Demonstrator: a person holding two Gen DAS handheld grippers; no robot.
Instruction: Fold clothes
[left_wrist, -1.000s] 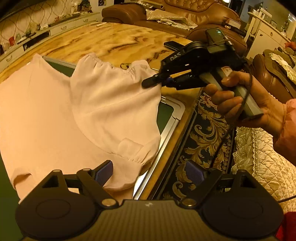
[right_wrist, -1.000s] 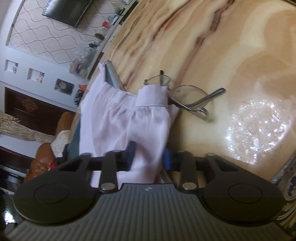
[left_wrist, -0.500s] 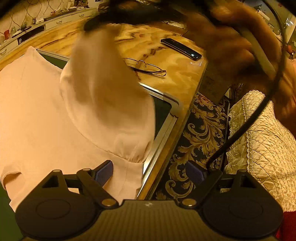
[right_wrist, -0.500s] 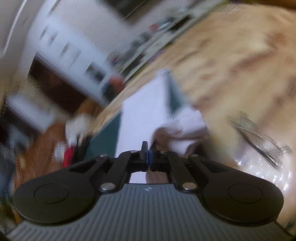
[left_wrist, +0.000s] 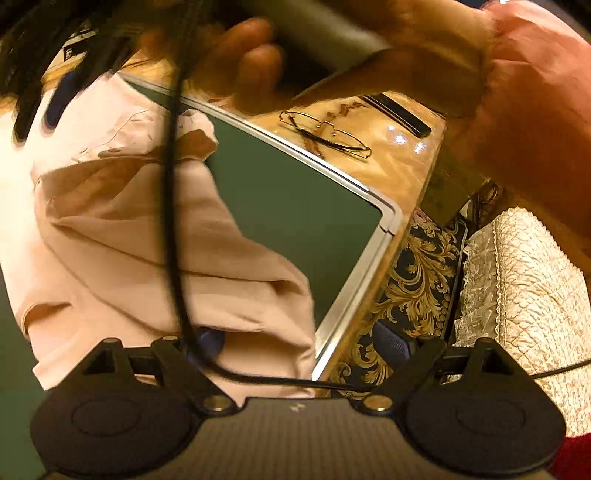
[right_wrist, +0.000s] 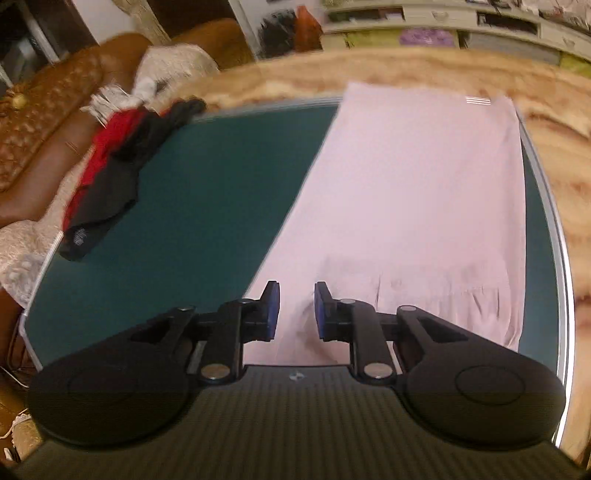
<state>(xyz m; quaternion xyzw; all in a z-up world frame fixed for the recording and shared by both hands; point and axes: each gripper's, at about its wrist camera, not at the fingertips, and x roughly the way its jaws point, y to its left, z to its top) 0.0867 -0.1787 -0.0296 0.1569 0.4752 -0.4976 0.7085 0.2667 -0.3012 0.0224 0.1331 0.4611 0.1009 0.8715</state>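
The sleeve (left_wrist: 155, 206) now lies folded over the pink garment (right_wrist: 406, 206) on the green mat (right_wrist: 184, 206). Right gripper (right_wrist: 296, 308) is opening, empty; left gripper (left_wrist: 299, 341) gapes wide, empty.

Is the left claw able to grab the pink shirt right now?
Probably yes: the left claw is wide open, the pink shirt lies just ahead. Only a dangling black cable crosses in front.

Black tongs (right_wrist: 295, 308) (blue pads (right_wrist: 272, 308)), pink sleeve (left_wrist: 535, 110).
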